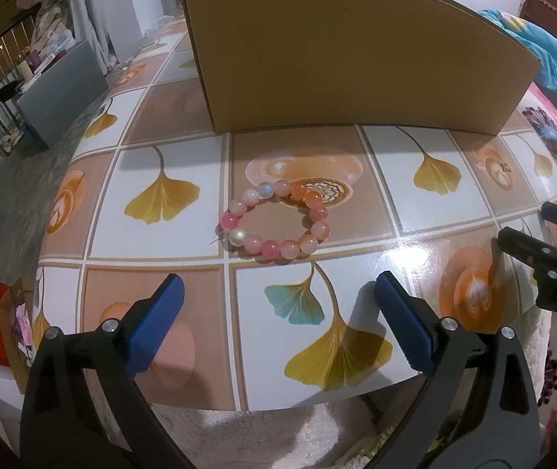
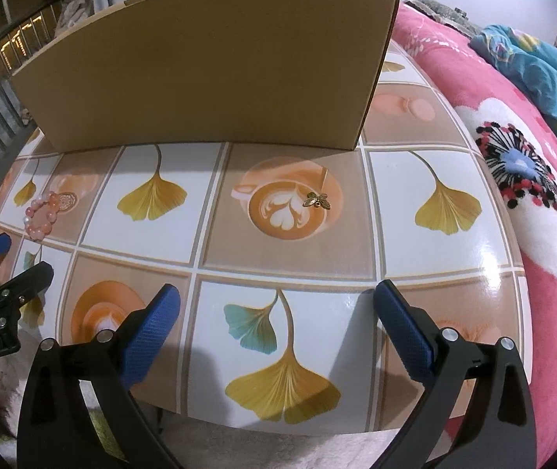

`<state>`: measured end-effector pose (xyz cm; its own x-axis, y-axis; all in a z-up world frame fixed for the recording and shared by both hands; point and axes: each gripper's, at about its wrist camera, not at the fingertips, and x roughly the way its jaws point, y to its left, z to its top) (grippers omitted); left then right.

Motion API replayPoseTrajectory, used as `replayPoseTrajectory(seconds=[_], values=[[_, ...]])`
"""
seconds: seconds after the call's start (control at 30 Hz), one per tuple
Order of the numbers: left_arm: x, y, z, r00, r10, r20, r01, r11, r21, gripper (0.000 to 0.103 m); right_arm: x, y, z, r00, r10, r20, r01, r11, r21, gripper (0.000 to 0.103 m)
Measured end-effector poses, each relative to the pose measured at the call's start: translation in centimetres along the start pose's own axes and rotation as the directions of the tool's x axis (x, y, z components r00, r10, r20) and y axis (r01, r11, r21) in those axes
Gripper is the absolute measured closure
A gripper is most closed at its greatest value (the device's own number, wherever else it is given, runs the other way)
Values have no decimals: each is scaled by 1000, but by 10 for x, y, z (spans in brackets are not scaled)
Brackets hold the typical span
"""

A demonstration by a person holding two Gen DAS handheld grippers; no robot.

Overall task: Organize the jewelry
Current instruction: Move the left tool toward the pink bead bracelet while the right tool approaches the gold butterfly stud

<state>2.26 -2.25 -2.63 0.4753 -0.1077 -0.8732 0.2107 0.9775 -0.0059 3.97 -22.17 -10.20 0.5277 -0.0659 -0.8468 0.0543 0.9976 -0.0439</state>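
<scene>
we see the left gripper (image 1: 278, 324) gaping wide, nothing in it, pink beaded bracelet (image 1: 276, 221) mid-frame just ahead on the glossy leaf-print table (image 1: 415, 203). right gripper (image 2: 278, 328) spread wide too; small gold charm (image 2: 317, 200), perhaps a bee, centre-frame below the brown cardboard box (image 2: 208, 66).
</scene>
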Motion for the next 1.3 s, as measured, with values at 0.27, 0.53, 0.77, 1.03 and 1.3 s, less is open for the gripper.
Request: replayPoseTrajectory(seconds=[0.27,0.53,0.77,1.03,1.3], values=[[1,1,0,1000,-1,2,1,1000,-1,8,0,0,0,1000,-1,-1,1,1000,2,7],[1,1,0,1000,-1,1,1,1000,-2,8,1,0,0,1000,-2,0,2,1000,5,7],[0,0,0,1000,0,1,0,1000,-1,8,1,0,0,1000,-3,1,3,1000,5,7],[0,1,1,1000,-11,4,11,1000,12,8,1,0,-1,1000,-4,13,4,1000,8,7],[2,2,0,999,-30,27,29,998,53,7,-2,2,-3,1000,-3,25,2,1000,9,6]])
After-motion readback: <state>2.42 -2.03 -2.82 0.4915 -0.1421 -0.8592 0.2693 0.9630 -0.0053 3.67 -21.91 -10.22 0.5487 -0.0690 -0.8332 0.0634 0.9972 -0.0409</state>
